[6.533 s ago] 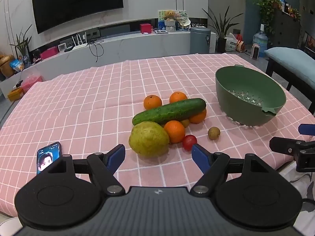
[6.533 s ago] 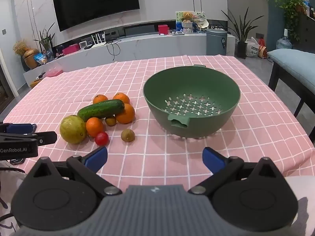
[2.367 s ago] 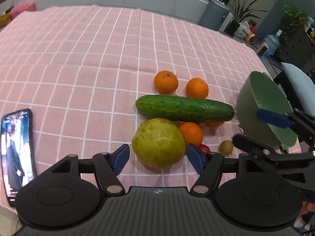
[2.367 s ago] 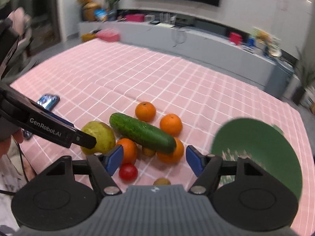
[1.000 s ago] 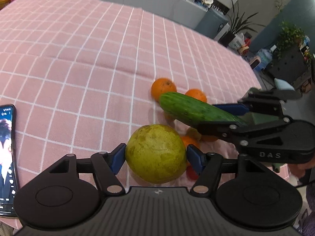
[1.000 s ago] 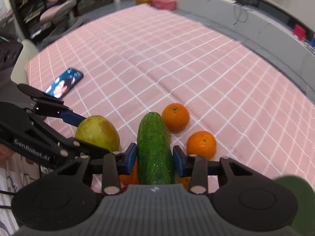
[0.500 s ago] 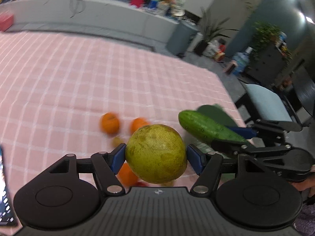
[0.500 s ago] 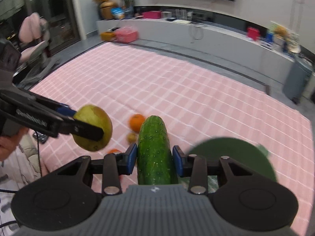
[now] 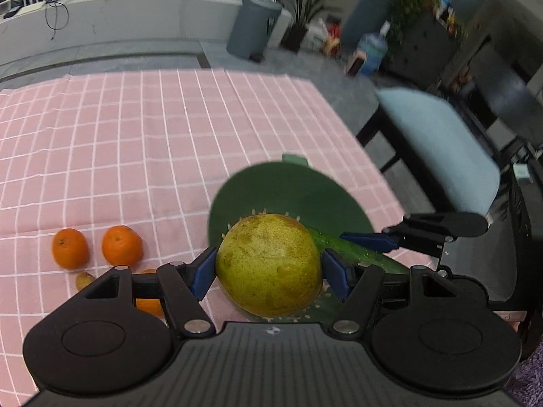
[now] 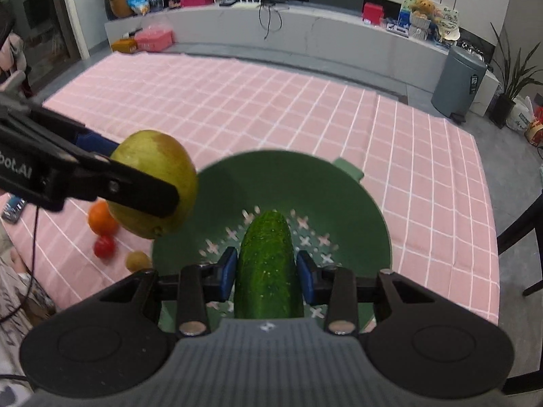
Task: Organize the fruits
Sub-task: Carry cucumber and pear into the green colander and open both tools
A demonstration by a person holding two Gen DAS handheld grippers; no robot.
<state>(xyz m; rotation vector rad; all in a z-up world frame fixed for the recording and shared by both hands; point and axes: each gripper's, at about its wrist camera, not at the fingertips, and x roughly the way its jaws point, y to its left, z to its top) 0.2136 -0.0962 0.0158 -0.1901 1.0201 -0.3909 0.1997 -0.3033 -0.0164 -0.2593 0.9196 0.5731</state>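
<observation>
My left gripper (image 9: 268,269) is shut on a big yellow-green pear (image 9: 268,264) and holds it in the air over the near rim of the green colander bowl (image 9: 305,190). My right gripper (image 10: 266,273) is shut on a dark green cucumber (image 10: 266,264) and holds it over the bowl's (image 10: 356,210) inside. The pear (image 10: 159,173) and the left gripper also show at the left of the right wrist view. Oranges (image 9: 121,245) (image 9: 69,247), a small brown fruit (image 9: 84,279) and a red tomato (image 10: 104,247) lie on the pink checked cloth left of the bowl.
A phone (image 10: 12,210) lies near the cloth's left edge. A cushioned bench (image 9: 441,142) stands off the table's right side. A grey bin (image 10: 458,81) and a low white counter (image 10: 305,34) stand beyond the far edge.
Both grippers have carried their loads to the right, from above the fruit pile to over the green bowl. The pear and the cucumber stay gripped.
</observation>
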